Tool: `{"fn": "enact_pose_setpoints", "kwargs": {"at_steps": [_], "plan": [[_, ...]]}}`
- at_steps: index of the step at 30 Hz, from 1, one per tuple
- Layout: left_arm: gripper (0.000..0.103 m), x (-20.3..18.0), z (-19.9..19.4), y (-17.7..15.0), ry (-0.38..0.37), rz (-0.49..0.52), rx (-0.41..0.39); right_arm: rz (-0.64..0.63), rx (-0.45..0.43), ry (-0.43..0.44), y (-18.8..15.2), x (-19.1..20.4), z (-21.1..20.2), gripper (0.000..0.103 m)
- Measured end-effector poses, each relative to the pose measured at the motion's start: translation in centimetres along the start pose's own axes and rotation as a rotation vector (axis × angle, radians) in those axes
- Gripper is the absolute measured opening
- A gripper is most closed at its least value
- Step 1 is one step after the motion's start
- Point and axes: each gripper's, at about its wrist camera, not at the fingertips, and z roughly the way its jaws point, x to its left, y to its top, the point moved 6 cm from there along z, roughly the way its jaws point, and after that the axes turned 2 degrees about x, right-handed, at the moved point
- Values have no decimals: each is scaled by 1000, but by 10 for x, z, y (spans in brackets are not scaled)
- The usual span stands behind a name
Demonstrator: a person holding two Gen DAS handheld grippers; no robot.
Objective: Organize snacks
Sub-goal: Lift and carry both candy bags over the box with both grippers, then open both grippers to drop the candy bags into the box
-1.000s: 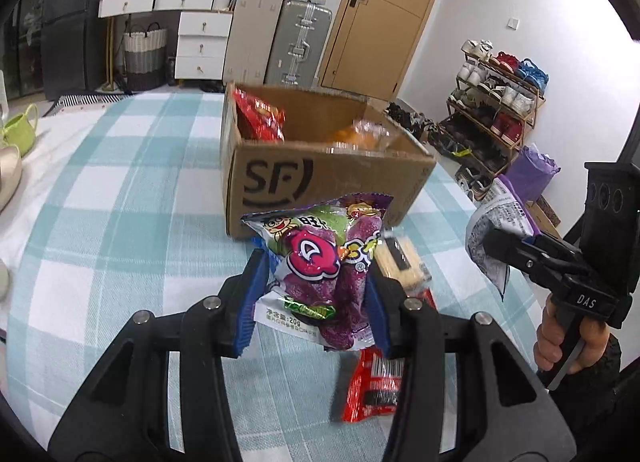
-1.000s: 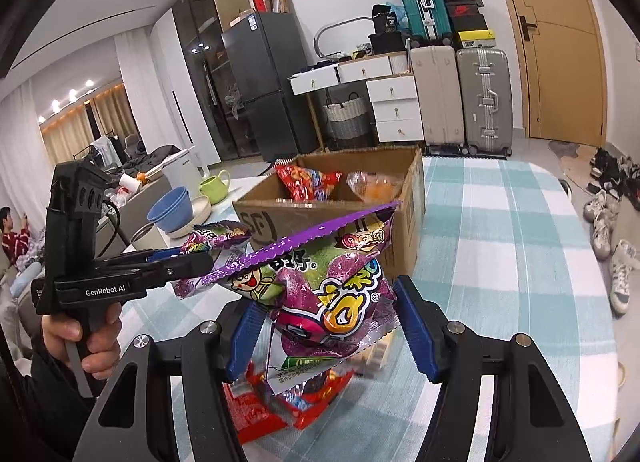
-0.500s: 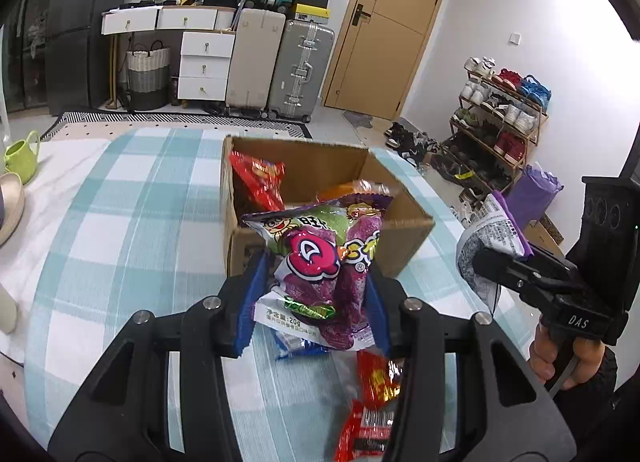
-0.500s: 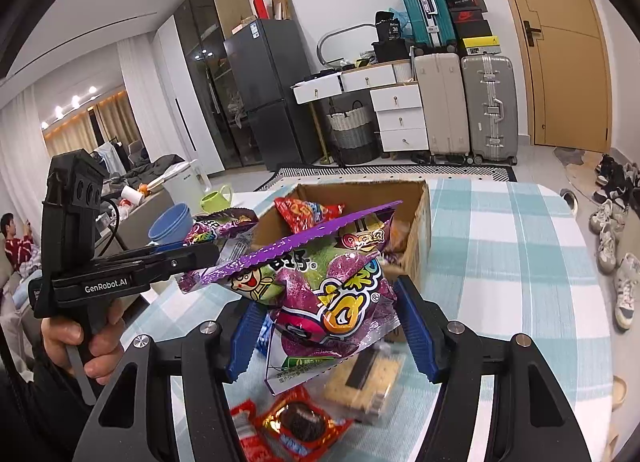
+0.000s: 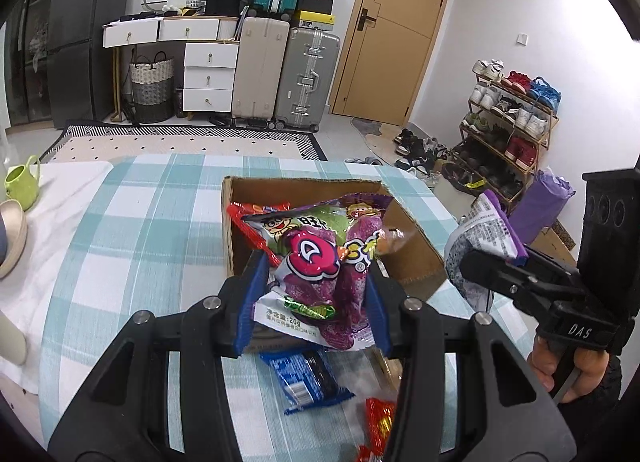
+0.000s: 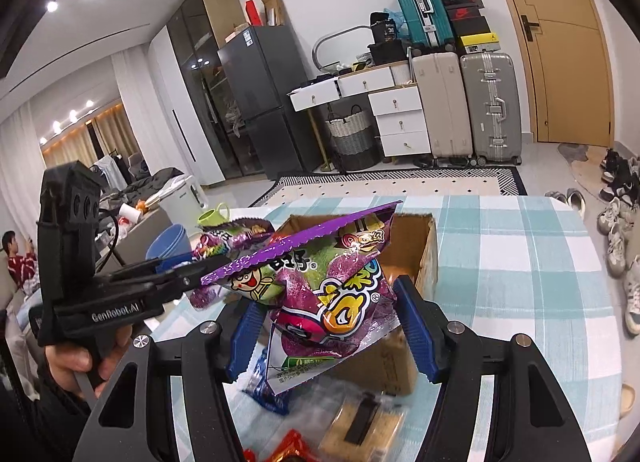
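Tongs, left [image 5: 314, 294] and right [image 6: 330, 326], each pinching a purple snack bag [image 5: 320, 262] above box [image 5: 408, 258]

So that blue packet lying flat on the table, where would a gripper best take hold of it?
Probably from straight above, closing across the narrow middle of the blue packet. It lies flat on the tablecloth, so no edge sticks up to pinch, and its long sides are the ones left open.

purple snack bags [image 5: 324, 262]: 2 | cardboard box [image 5: 412, 262]: 1 | suitcases [image 5: 308, 73]: 3
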Motion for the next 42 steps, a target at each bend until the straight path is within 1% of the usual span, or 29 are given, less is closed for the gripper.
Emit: {"fn": "enact_pose_setpoints", "kwargs": {"at_steps": [6,10,13,16,21,26,33,36,39,40,42], "plan": [[43,3,24,11,34,15,11,7,16,7,12,-4,17,64],[43,7,41,13,46,19,29,6,28,17,17,-4,32,64],[43,13,52,13,58,23,35,4,31,5,21,-7,43,64],[43,18,62,13,70,19,44,6,38,10,23,-7,52,64],[43,23,76,12,74,14,57,-4,28,0,32,-7,63,64],[43,28,92,14,82,16,62,13,29,-6,44,-11,76,65],[43,33,111,11,100,18,81,12,67,-19,41,-16,97,65],[43,34,117,13,113,22,79,20,105,-29,33,-21,106,65],[43,33,121,14,126,32,82,13,115,-39,27,-24,106,69],[44,33,122,14,128,35,84,11,112,-48,26,-24,104,74],[44,33,120,13,122,32,88,5,95,-52,24,-25,98,78]]}}
